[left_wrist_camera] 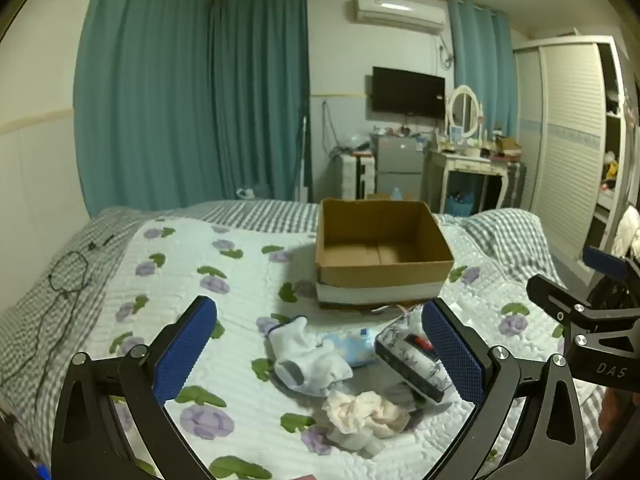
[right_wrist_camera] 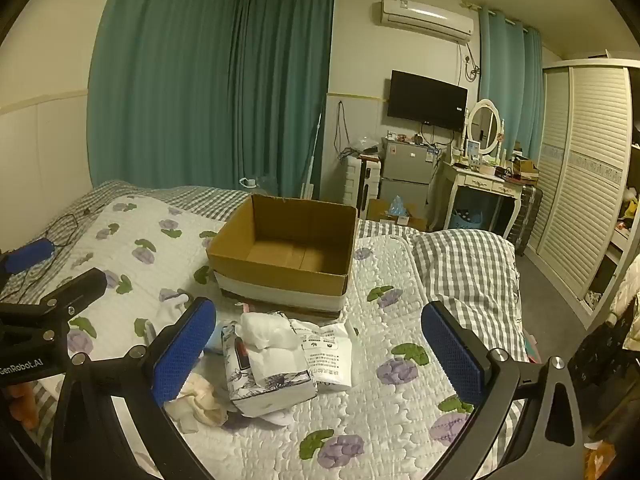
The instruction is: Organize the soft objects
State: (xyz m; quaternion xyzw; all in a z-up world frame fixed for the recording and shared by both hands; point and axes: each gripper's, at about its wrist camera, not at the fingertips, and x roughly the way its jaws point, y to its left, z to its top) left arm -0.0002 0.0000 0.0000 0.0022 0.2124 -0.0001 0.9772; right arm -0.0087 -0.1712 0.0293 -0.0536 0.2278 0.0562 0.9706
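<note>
Socks (left_wrist_camera: 308, 360) and tissue pack (right_wrist_camera: 268, 364) lie on the flowered quilt (right_wrist_camera: 400, 420) before an empty cardboard box (right_wrist_camera: 288, 248); teal curtains (left_wrist_camera: 192, 92) behind. Both grippers' fingers (left_wrist_camera: 182, 354) spread, holding nothing.

bed (left_wrist_camera: 248, 280) | on it: cardboard box (left_wrist_camera: 380, 276), white sock (left_wrist_camera: 308, 356), tissue pack (right_wrist_camera: 268, 364), cable (left_wrist_camera: 64, 280)

An open brown box (right_wrist_camera: 284, 258) sits upright on the bed. Near its front side lies a heap: a floral tissue pack (right_wrist_camera: 266, 368) with tissue sticking up, a flat white packet (right_wrist_camera: 330, 354) touching it, a white sock (left_wrist_camera: 306, 356), a blue pack (left_wrist_camera: 352, 346) and a crumpled cream cloth (left_wrist_camera: 366, 410).
</note>
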